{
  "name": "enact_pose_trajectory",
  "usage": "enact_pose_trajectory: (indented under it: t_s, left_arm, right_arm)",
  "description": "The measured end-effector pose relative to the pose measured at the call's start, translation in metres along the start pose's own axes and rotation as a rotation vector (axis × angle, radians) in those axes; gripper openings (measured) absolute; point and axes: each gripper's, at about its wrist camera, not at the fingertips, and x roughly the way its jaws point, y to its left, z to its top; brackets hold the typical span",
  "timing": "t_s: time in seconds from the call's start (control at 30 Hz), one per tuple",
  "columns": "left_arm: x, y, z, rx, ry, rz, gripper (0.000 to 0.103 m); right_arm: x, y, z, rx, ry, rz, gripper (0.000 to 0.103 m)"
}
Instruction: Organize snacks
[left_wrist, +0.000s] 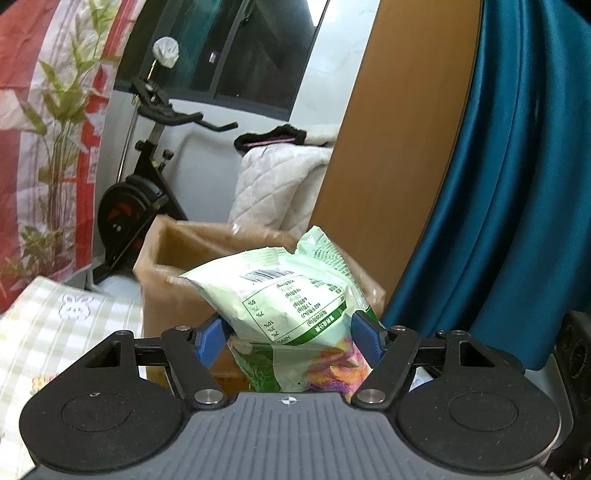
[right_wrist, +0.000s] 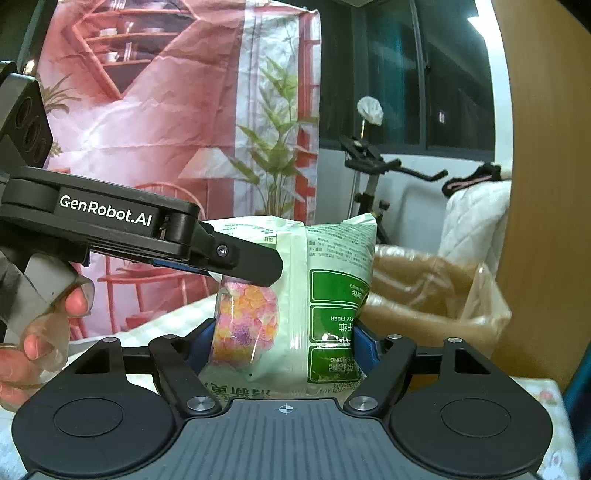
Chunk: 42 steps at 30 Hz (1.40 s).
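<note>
"GenRobot.AI" in white on the black left hand-held gripper (right_wrist: 251, 264); upside-down "FIBER" and "PAIRING" on the green panels of the snack bag (right_wrist: 332, 295); barcode and inverted percentage table on its back.

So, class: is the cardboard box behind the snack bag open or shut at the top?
Open. The cardboard box shows its flaps up and its inner wall in the left wrist view, behind the snack bag. Its contents cannot be seen.

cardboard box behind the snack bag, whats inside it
In the left wrist view the cardboard box stands open; only its bare brown inner wall shows. The green snack bag, held in front by both grippers, covers the rest, so its contents cannot be seen.
</note>
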Motion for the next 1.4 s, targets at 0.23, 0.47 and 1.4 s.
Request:
enact_pose_trajectory:
  t_s: [0.23,0.47,1.4]
  left_arm:
    - [0.022,0.007,0.035,0.014,-0.034,-0.039,0.073]
    - [0.060,0.025,0.072,0.010,-0.059,-0.094,0.072]
    - [0.089,0.046,0.064,0.125,-0.022,0.179,0.083]
  right_arm:
    - [0.016,-0.026,0.038,-0.031,-0.041,-0.014,0.071]
    - [0.058,-0.057,0.079,-0.111,-0.093,-0.067,0.071]
    - [0.131,-0.105,0.040,0.017,0.119,-0.265,0.088]
